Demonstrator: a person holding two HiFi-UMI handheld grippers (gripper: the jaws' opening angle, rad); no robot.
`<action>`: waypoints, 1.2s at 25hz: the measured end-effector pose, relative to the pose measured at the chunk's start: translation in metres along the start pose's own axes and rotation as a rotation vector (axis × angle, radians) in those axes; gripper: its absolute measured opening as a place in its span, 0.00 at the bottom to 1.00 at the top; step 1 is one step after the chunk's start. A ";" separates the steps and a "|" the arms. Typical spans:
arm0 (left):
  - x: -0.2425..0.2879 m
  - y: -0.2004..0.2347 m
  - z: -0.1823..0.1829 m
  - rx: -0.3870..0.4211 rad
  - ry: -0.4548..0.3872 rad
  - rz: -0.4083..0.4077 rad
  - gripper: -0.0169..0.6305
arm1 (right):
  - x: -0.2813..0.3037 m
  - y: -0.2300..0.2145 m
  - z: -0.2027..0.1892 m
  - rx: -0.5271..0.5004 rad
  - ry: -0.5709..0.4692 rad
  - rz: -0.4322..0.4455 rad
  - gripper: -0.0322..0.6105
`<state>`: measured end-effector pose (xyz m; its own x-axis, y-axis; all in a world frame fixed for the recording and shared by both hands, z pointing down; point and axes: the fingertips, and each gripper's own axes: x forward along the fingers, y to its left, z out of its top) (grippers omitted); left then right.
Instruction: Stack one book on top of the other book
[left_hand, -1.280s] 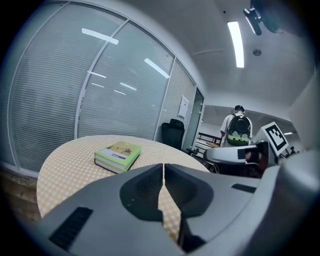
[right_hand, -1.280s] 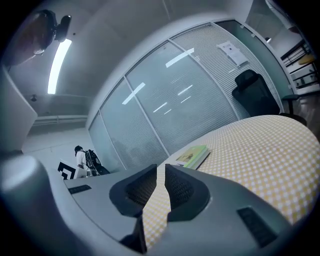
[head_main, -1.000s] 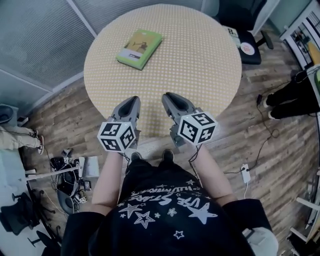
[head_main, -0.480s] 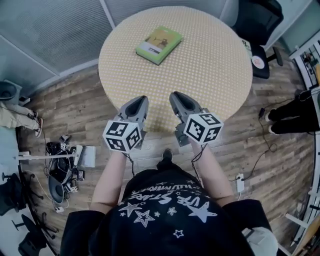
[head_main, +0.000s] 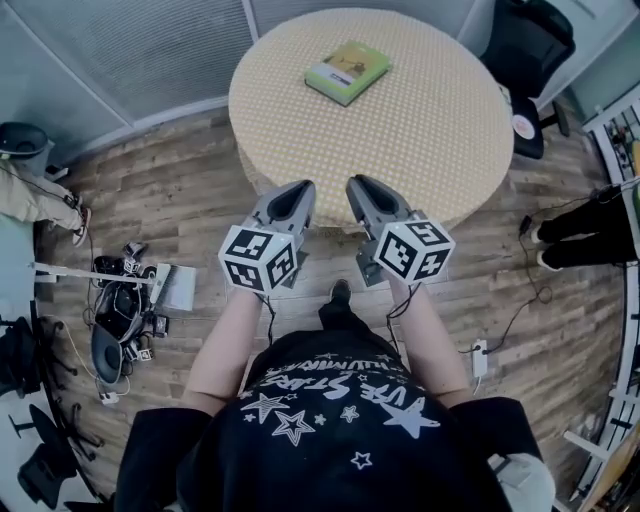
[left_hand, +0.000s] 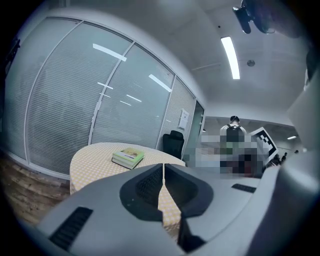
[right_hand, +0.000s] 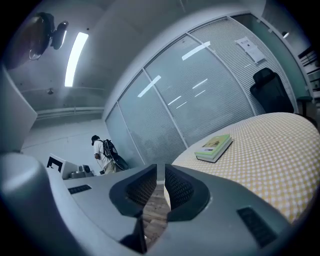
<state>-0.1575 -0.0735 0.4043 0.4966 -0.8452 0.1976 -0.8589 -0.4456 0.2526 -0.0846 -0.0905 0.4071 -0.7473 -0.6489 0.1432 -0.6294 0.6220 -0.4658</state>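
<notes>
A green book (head_main: 348, 72), the one book in view, lies flat on the round table (head_main: 440, 130) with its yellow checked cloth. It sits on the far left part of the top, close to the far edge and skewed to it, with nothing touching it. Both tools are well apart from it at the table's near edge, side by side and pointing toward the far edge. The left tool (head_main: 298, 190) is clenched, its jaws meeting at the tips with nothing between them. The right tool (head_main: 358, 185) has its jaws a narrow slit apart, empty, and the wooden floor (head_main: 180, 200) shows through the gap. A black chair (head_main: 525, 45) stands by the table's far right edge. Cables and gear (head_main: 125, 320) lie on the floor off the left edge, and a blind-covered glass wall (head_main: 150, 50) runs behind
</notes>
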 end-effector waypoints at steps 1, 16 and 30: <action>-0.009 -0.003 -0.001 0.000 -0.002 -0.006 0.05 | -0.005 0.008 -0.004 -0.005 0.000 -0.005 0.15; -0.130 -0.076 -0.051 -0.038 0.018 -0.135 0.05 | -0.135 0.093 -0.069 -0.029 -0.040 -0.149 0.11; -0.151 -0.142 -0.059 0.038 0.015 -0.127 0.05 | -0.198 0.104 -0.069 -0.119 0.001 -0.138 0.09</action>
<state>-0.1027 0.1349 0.3946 0.6033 -0.7768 0.1804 -0.7929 -0.5601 0.2400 -0.0173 0.1331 0.3908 -0.6523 -0.7312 0.1996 -0.7466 0.5745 -0.3355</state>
